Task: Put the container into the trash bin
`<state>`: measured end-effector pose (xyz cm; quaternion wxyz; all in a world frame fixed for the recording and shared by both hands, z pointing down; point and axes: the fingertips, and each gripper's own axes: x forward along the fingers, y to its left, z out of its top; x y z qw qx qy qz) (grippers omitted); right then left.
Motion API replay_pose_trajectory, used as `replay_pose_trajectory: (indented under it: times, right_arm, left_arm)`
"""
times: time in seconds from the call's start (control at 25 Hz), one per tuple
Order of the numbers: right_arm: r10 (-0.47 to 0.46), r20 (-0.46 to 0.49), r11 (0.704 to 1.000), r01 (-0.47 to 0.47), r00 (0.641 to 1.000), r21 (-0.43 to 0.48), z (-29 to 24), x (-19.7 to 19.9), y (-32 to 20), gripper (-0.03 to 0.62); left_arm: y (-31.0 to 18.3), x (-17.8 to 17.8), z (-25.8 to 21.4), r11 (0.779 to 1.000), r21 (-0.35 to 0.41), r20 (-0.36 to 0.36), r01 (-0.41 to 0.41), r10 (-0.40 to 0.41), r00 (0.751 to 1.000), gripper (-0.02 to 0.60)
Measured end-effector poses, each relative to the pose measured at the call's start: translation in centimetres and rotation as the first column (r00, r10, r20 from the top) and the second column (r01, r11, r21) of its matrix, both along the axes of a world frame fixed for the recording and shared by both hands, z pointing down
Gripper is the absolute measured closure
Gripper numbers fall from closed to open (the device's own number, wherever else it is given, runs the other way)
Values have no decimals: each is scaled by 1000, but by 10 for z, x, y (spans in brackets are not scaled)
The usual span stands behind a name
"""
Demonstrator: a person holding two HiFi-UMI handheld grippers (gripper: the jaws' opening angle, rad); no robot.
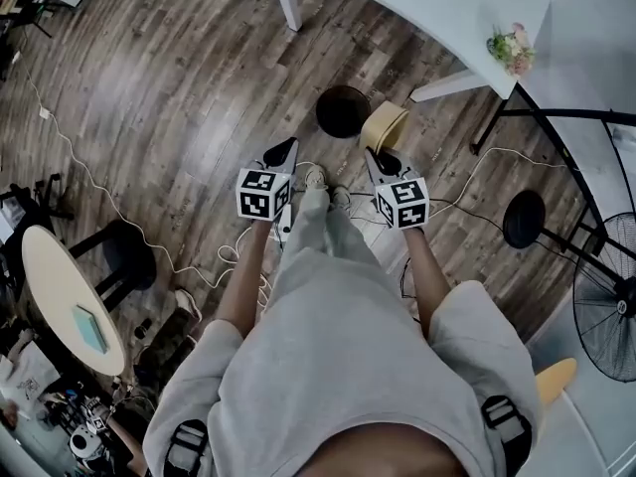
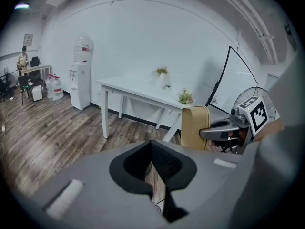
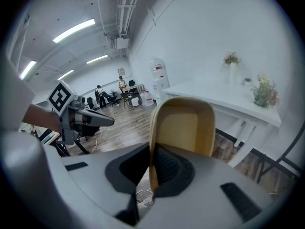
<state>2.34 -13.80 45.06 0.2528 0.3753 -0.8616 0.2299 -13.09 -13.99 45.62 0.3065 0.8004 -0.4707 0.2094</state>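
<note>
Downward head view; container across gripper views

Container just right of trash bin

No legible text, labels or numbers

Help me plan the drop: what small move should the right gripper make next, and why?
Probably ease the right gripper leftward in the head view, since the tan plastic container clamped in its fingers appears beside the round black trash bin, not yet over its opening.
</note>
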Motion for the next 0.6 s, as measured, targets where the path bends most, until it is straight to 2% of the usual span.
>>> replay_pose_trajectory:
  times: [0.6]
  right_arm:
    - [-5, -20, 996, 4, 1000, -90, 66, 8, 0, 568]
  left_arm:
    - [-9, 13, 69, 996, -89, -14, -12, 11, 1000, 571]
